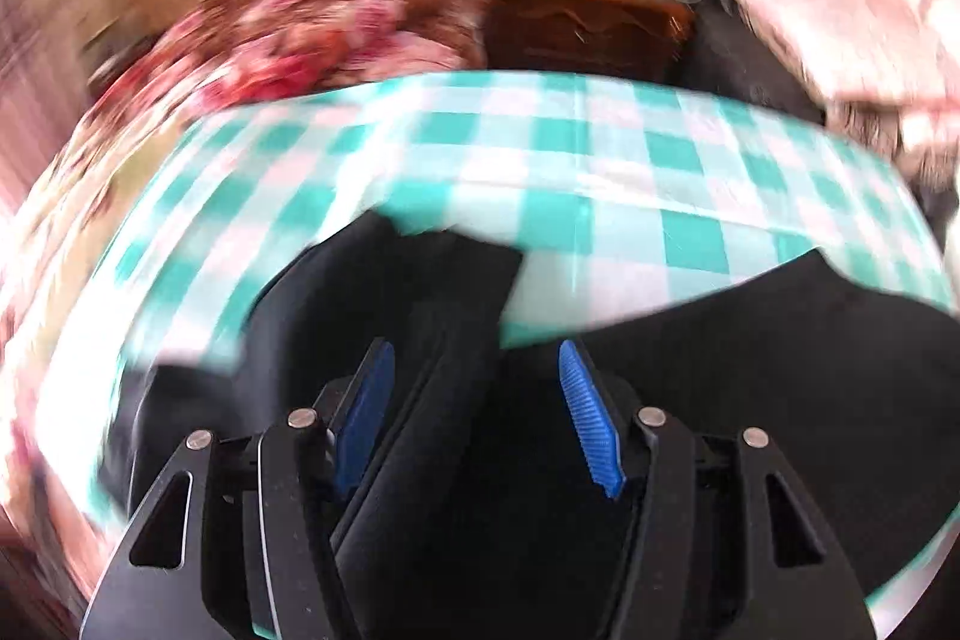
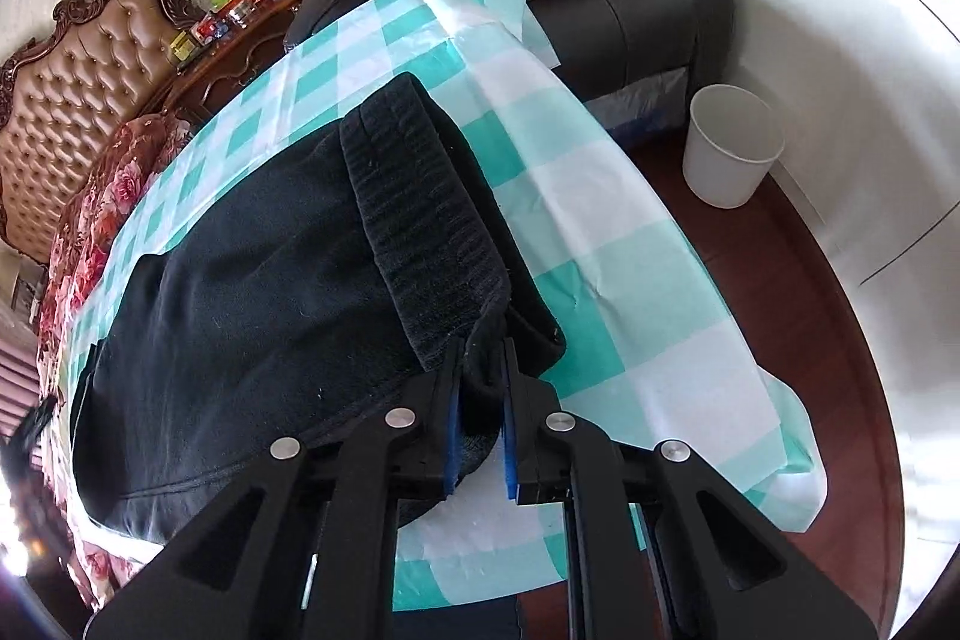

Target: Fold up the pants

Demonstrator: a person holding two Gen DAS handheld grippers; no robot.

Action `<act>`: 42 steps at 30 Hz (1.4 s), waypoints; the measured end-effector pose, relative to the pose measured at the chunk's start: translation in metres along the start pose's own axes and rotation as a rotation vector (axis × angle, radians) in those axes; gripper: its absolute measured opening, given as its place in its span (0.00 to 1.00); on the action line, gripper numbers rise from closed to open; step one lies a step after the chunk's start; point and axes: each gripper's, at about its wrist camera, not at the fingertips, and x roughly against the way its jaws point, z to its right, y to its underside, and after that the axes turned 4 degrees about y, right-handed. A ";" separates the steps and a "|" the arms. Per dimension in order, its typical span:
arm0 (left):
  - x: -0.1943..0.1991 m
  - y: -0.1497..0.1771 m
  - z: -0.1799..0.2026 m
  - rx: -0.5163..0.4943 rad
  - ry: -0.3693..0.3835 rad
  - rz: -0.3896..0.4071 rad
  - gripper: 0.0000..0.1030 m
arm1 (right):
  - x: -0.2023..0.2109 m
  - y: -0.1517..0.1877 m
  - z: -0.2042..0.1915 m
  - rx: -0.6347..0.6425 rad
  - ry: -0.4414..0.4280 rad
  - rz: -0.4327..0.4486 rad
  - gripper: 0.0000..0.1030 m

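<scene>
While the checked worktop [image 2: 600, 220] spreads out ahead of both grippers, one pair of black pants [image 2: 252, 244] lies on it, long axis running away to the left of the right gripper [image 2: 483, 388]. Right gripper is clenched on the ribbed waistband [image 2: 432, 196] corner, so the right hand is nearer that end. Left gripper [image 1: 477, 400] hangs released above dark fabric, nothing pinched. Count: one pants, two grippers.
</scene>
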 end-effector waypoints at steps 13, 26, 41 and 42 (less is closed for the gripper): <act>-0.097 -0.031 -0.008 -0.022 -0.058 -0.196 0.06 | 0.000 0.001 0.004 0.004 -0.001 -0.001 0.11; 0.089 0.141 -0.297 0.851 0.143 0.201 0.05 | 0.005 0.000 -0.003 0.012 0.014 -0.012 0.11; 0.020 0.194 -0.355 1.110 0.377 0.149 0.08 | 0.003 -0.005 -0.006 -0.006 0.015 -0.030 0.17; 0.019 0.191 -0.356 1.100 0.368 0.141 0.06 | 0.004 -0.006 -0.008 0.008 0.019 -0.021 0.14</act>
